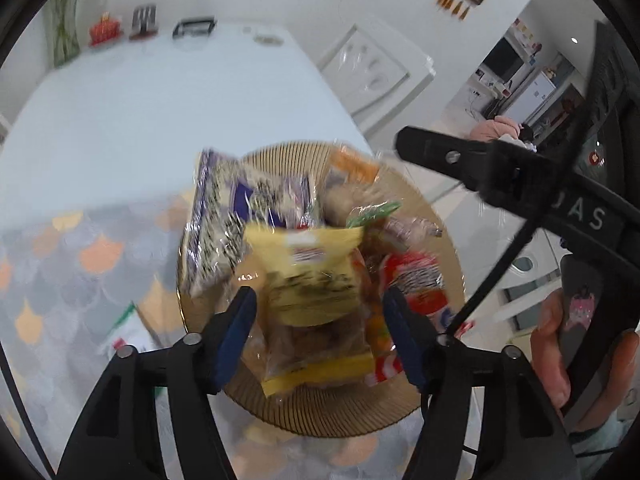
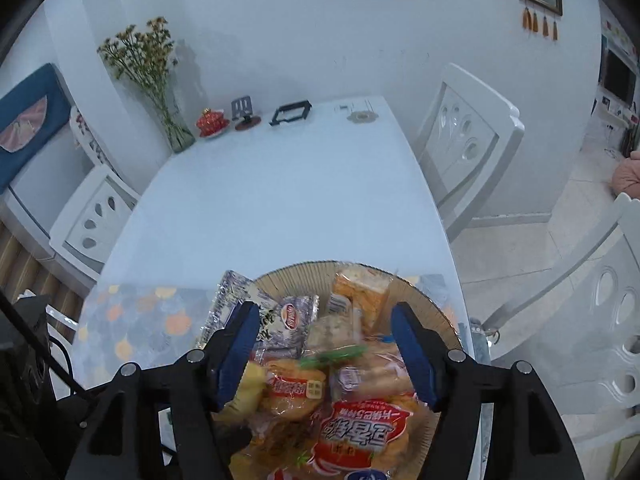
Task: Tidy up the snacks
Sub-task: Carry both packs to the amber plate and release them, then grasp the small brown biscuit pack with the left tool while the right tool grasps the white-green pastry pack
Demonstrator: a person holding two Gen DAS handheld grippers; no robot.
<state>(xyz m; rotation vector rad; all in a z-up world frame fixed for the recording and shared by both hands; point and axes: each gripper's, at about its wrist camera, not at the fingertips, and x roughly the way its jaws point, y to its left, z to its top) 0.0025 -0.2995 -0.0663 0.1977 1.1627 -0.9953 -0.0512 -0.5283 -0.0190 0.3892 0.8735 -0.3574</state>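
A ribbed tan plate [image 1: 320,412] sits on the white table and holds several snack packets. In the left wrist view my left gripper [image 1: 318,336] is open above the plate, its blue pads on either side of a yellow-edged packet [image 1: 308,280] that lies on top of the pile. A purple packet [image 1: 224,220] leans at the plate's left and a red packet [image 1: 416,280] lies at its right. In the right wrist view my right gripper [image 2: 324,354] is open over the same plate [image 2: 296,276], above a red packet [image 2: 356,436] and an orange packet [image 2: 360,292].
A patterned mat [image 2: 152,320] lies under the plate at the table's near end. A vase of flowers [image 2: 176,132], a red teacup [image 2: 210,124] and a black stand [image 2: 290,114] line the far edge. White chairs [image 2: 468,140] stand on both sides.
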